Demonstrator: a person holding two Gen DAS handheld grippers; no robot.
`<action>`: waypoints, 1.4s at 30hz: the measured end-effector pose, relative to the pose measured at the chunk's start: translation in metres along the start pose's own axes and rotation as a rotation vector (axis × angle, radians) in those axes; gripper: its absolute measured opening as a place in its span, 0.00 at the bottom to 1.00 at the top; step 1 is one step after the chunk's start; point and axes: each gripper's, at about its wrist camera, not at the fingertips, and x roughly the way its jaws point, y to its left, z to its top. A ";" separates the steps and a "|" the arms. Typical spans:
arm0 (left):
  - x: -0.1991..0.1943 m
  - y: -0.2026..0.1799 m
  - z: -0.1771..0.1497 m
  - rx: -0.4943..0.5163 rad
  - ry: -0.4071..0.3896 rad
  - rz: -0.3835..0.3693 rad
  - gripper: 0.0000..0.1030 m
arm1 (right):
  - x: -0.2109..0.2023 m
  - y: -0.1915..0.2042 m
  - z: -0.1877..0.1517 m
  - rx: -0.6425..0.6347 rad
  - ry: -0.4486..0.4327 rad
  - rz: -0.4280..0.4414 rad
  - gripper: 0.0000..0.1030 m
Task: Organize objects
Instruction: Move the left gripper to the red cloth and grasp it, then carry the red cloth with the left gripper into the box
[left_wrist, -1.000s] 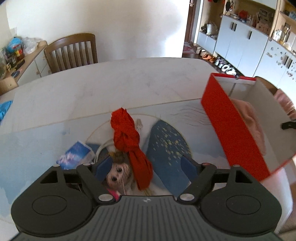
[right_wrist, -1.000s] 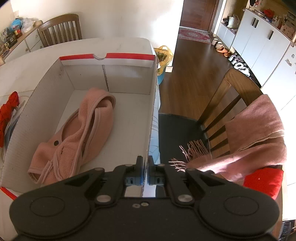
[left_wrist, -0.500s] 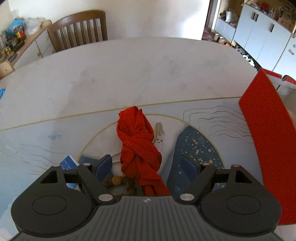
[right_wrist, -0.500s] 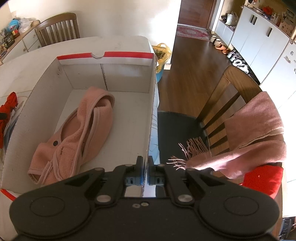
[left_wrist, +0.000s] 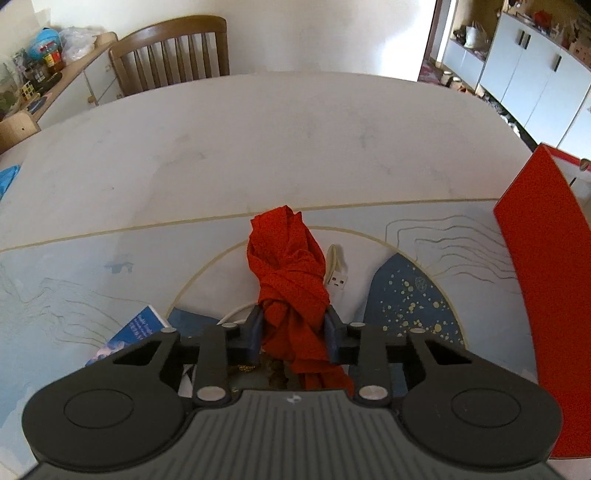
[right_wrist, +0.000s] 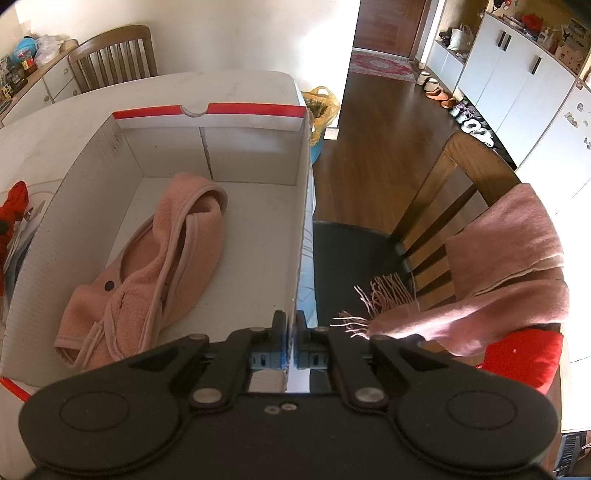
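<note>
Closing on the red cloth (left_wrist: 290, 280), the left gripper (left_wrist: 293, 334) had its pads against the knot on the table (left_wrist: 258, 140), a white plug (left_wrist: 336, 277) and booklet (left_wrist: 129, 338) close by. The right gripper (right_wrist: 290, 338) pinched the box (right_wrist: 301, 221) wall, pink garment (right_wrist: 159, 266) inside; a chair (right_wrist: 454, 192) stood beside.

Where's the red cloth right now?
In the left wrist view the red cloth lies knotted on the table mat, centre frame, between the closing jaws of the left gripper, which press its sides, with a white plug just right of it.
</note>
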 end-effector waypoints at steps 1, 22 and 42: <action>-0.004 0.001 0.000 -0.004 -0.003 -0.007 0.28 | 0.000 0.000 0.000 0.000 -0.001 0.001 0.02; -0.136 -0.082 0.023 0.160 -0.143 -0.246 0.26 | -0.003 -0.004 -0.003 0.011 -0.014 0.018 0.03; -0.085 -0.254 0.031 0.438 -0.094 -0.215 0.26 | -0.003 -0.003 -0.004 0.000 -0.015 0.027 0.03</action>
